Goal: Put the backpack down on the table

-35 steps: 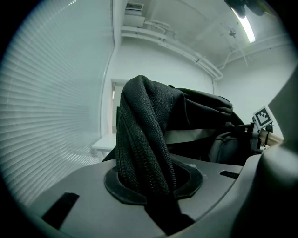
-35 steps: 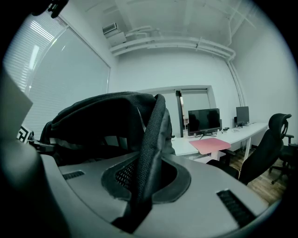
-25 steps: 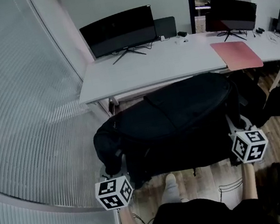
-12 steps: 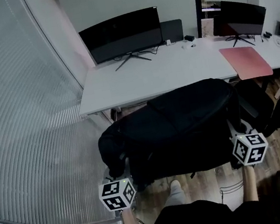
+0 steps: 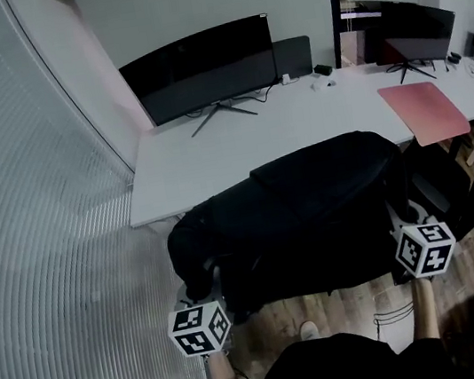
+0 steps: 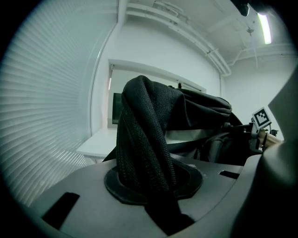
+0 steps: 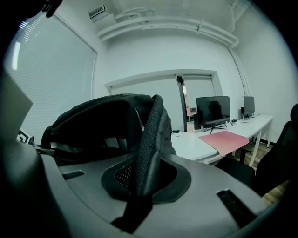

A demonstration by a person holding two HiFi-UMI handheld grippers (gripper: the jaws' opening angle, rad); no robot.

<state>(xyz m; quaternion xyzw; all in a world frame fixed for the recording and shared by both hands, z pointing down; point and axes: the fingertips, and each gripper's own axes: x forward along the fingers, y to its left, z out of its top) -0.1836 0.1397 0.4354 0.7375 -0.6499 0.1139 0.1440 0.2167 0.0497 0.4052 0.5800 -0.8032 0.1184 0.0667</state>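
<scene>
Both of your grippers are clamped on the load. The left gripper (image 5: 204, 290) has its jaws closed on a thick woven strap (image 6: 144, 139), and the right gripper (image 5: 401, 218) pinches a thinner mesh strap (image 7: 150, 139) edge-on. Holding one strap at each end keeps the backpack (image 5: 303, 209) level and slung between the grippers, so it should land flat. It hangs just ahead of both grippers, at the near edge of the table (image 5: 213, 156) beyond them, apparently not yet resting there. No brand or writing is legible on the backpack; only the square markers on the cubes (image 5: 199, 329) show.
</scene>
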